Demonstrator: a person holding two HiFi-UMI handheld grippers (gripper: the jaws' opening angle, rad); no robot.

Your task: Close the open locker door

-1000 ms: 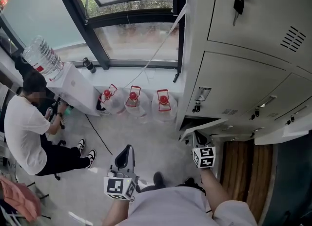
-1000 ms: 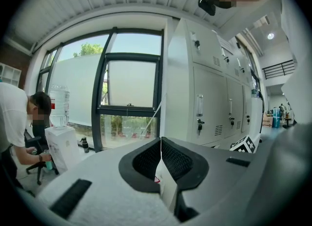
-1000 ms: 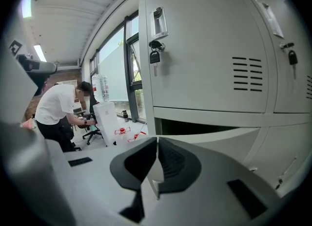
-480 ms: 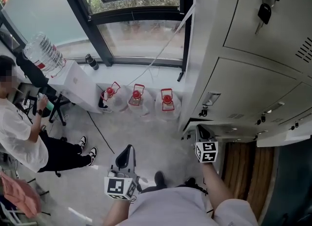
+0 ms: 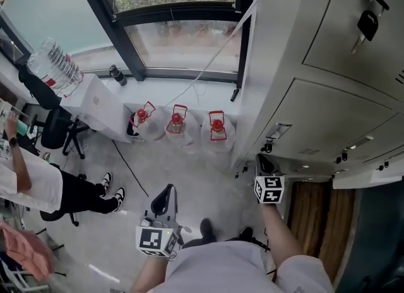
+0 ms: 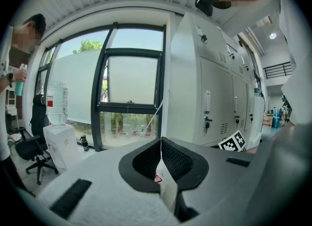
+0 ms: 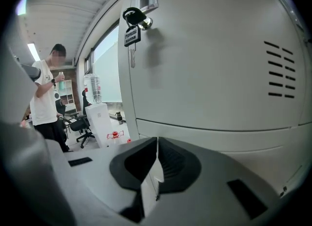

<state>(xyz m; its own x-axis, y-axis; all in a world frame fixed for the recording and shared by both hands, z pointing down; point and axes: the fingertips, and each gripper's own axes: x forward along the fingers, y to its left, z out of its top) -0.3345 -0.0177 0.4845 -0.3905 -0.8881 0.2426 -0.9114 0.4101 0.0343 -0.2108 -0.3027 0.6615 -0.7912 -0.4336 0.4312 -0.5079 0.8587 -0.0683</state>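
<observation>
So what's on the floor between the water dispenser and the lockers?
Three red-capped jugs in a row under the window, seen in the head view, between the dispenser and lockers.

The floor (image 5: 196, 178) is smooth grey concrete. Ahead of the left fingers (image 5: 165, 198), three clear water jugs (image 5: 177, 131) with red caps stand in a row at the window wall. To their left stand a white dispenser cabinet (image 5: 95, 105) and a black office chair (image 5: 53, 127). A black cable (image 5: 129, 172) lies left of the left fingers. The locker bank (image 5: 328, 121) stands directly ahead of the right fingers (image 5: 264, 164).
</observation>
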